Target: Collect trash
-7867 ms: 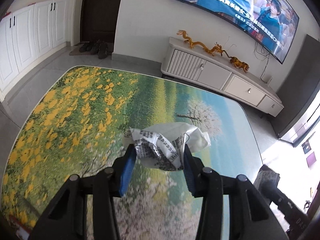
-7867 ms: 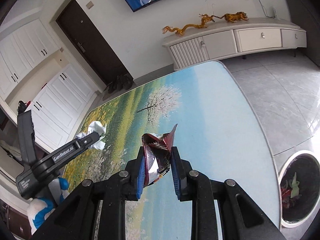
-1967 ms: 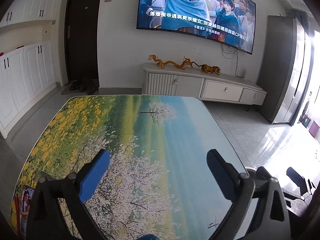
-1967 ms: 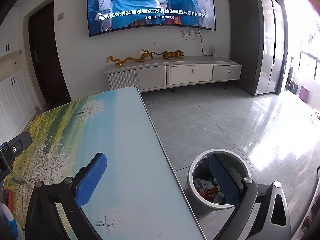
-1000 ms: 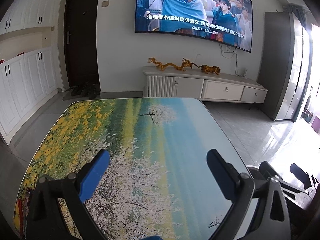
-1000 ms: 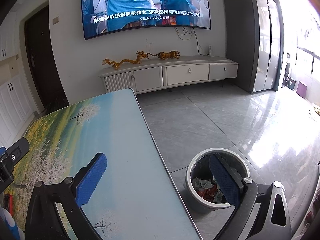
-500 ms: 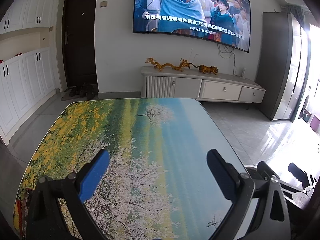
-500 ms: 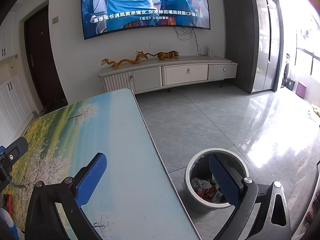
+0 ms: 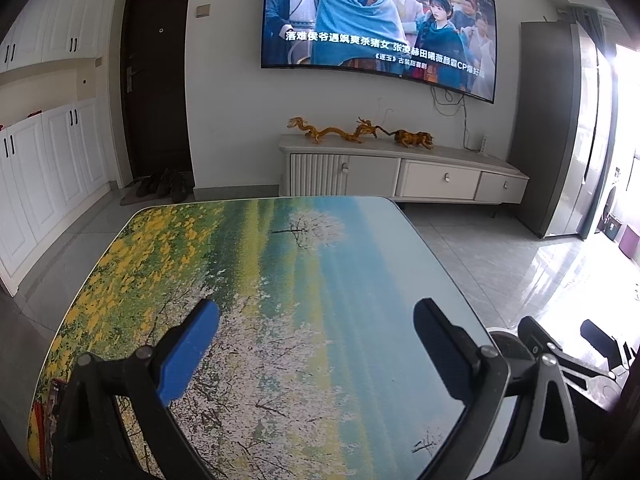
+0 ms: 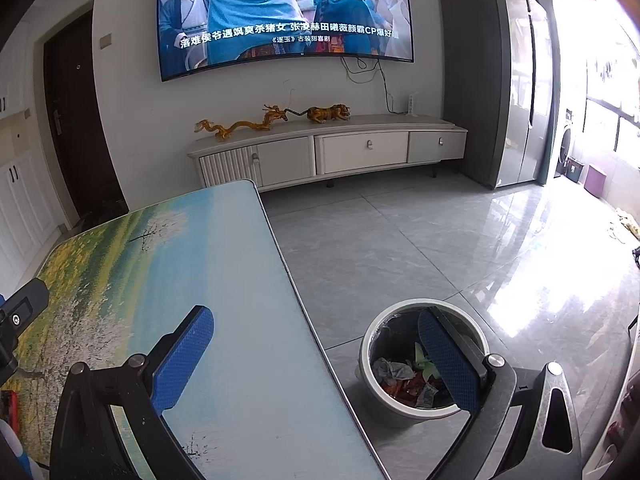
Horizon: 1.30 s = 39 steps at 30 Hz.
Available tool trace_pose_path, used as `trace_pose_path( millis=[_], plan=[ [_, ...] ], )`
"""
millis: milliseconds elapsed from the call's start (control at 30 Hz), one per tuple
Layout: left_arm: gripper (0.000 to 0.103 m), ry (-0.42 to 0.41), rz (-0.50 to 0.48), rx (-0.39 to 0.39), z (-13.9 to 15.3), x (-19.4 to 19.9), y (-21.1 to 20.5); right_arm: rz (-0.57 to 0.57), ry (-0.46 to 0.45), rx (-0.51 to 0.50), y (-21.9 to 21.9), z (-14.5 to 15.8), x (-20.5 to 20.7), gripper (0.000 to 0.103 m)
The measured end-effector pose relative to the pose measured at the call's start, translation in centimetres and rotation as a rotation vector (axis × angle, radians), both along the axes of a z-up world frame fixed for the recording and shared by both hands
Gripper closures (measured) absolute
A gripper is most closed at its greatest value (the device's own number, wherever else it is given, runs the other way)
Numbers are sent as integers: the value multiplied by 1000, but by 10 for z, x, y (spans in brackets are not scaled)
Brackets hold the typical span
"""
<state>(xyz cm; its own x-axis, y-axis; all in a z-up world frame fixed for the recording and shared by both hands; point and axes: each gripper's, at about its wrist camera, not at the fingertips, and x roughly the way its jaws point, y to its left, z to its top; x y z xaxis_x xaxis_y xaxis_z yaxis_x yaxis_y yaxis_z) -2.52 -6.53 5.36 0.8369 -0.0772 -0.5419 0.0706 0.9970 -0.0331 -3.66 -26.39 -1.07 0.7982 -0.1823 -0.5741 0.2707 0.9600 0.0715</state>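
Table [image 9: 280, 280]: we see only its printed landscape top.
Left gripper [image 9: 316, 344]: spread wide, holding nothing.
Right gripper [image 10: 316, 356]: spread wide, holding nothing.
Bin [image 10: 370, 354]: on floor beside the table's right edge, trash [image 10: 400, 376] inside.

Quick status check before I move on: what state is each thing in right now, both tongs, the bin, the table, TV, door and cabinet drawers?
Left tongs: open, holding nothing.
Right tongs: open, holding nothing.
Trash bin: upright on the floor beside the table, no lid, holds crumpled trash.
Table: no trash visible on the part in view.
TV: on, showing a drama.
Door: shut.
Cabinet drawers: shut.
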Motion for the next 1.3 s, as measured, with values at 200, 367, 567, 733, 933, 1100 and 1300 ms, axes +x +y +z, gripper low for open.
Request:
trace_pose_path(
  millis=[200,367,567,733,933,1100,1300],
  plan=[
    [5,11,-8,4,-2,1,-1,-13,-2,-16,-3,0,0,0],
    [5,17,-14,7,-2,1,-2,-23,-3,-27,-5,0,0,0],
    [5,29,-12,3,-5,4,-1,-27,-3,-29,-5,0,1,0],
    [5,36,-13,-2,-6,5,0,-29,-2,-29,-5,-1,1,0],
    [5,45,-12,-12,-6,6,2,-30,-2,-29,-5,-1,1,0],
    [5,50,-12,-19,-7,6,2,-29,-1,-28,-5,-1,1,0],
    [5,56,-15,-21,-7,6,2,-29,-1,-29,-4,-2,0,0]
  ],
)
